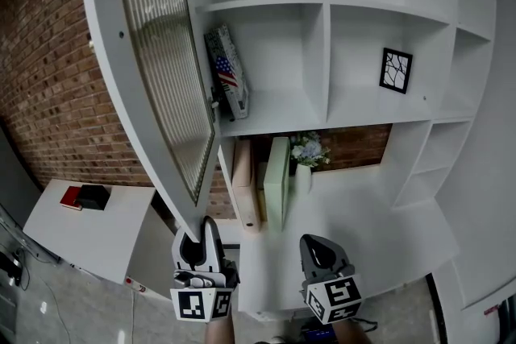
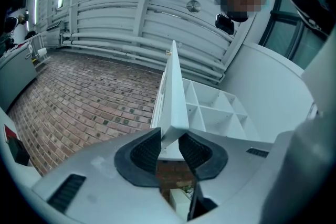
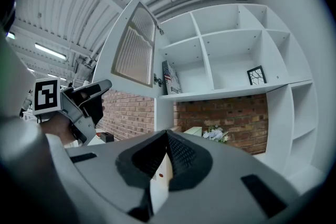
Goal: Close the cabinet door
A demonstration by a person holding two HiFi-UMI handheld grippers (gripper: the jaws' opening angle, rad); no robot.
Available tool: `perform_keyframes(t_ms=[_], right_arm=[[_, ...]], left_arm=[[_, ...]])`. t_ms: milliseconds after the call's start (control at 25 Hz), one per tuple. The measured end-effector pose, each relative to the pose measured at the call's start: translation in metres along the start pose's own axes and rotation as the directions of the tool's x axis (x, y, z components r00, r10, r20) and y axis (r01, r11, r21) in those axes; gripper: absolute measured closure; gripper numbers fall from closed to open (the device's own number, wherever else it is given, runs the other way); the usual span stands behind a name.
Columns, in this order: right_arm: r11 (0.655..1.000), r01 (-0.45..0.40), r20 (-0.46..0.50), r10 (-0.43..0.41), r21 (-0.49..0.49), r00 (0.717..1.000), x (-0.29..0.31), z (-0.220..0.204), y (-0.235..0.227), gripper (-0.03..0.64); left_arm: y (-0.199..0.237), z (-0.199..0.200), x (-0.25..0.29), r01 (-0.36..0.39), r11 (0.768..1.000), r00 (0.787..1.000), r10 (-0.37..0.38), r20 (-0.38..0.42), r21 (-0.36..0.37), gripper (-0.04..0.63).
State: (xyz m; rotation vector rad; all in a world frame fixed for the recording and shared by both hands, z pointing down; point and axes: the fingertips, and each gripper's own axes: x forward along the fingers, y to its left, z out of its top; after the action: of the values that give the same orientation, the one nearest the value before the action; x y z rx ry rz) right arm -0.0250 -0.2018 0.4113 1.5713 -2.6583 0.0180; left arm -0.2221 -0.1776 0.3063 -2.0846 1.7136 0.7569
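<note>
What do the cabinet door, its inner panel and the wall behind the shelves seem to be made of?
The cabinet door is probably painted wood or board: its frame is flat, matte white, with square edges. The inner panel is likely ribbed glass or plastic: it has fine parallel grooves and looks translucent. The wall is brick: red-brown blocks with pale mortar lines.

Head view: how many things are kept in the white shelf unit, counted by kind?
Framed picture: 1
Flag-printed box: 1
Flower bunch: 1
Upright panels, tan and pale green: 2
Total: 5
</note>
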Motion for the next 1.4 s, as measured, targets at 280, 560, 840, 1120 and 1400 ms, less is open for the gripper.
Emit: perform_keyframes(t_ms=[280, 560, 840, 1120, 1400], right_arm=[[1.000, -0.010, -0.013, 0.010, 0.002, 1.000, 0.003, -0.003, 0.001, 0.616], [1.000, 0.006, -0.010, -0.006, 0.004, 1.000, -0.001, -0.004, -0.008, 0.617], [0.999, 0.034, -0.003, -0.034, 0.008, 0.999, -0.005, -0.003, -0.021, 0.617], [0.999, 0.040, 0.001, -0.040, 0.010, 0.999, -0.003, -0.006, -0.025, 0.617], [0.998, 0.061, 0.002, -0.061, 0.010, 0.998, -0.003, -0.004, -0.033, 0.617]], left_arm=[[-0.012, 0.001, 0.006, 0.048, 0.999, 0.999, -0.048, 0.001, -0.010, 0.500], [-0.043, -0.015, 0.011, 0.107, 0.982, 0.991, -0.092, -0.101, 0.157, 0.488], [-0.063, -0.022, 0.019, 0.144, 0.971, 0.985, -0.123, -0.119, 0.193, 0.463], [-0.074, -0.032, 0.021, 0.170, 0.959, 0.979, -0.138, -0.151, 0.229, 0.453], [-0.083, -0.035, 0.028, 0.199, 0.943, 0.975, -0.164, -0.148, 0.267, 0.442]])
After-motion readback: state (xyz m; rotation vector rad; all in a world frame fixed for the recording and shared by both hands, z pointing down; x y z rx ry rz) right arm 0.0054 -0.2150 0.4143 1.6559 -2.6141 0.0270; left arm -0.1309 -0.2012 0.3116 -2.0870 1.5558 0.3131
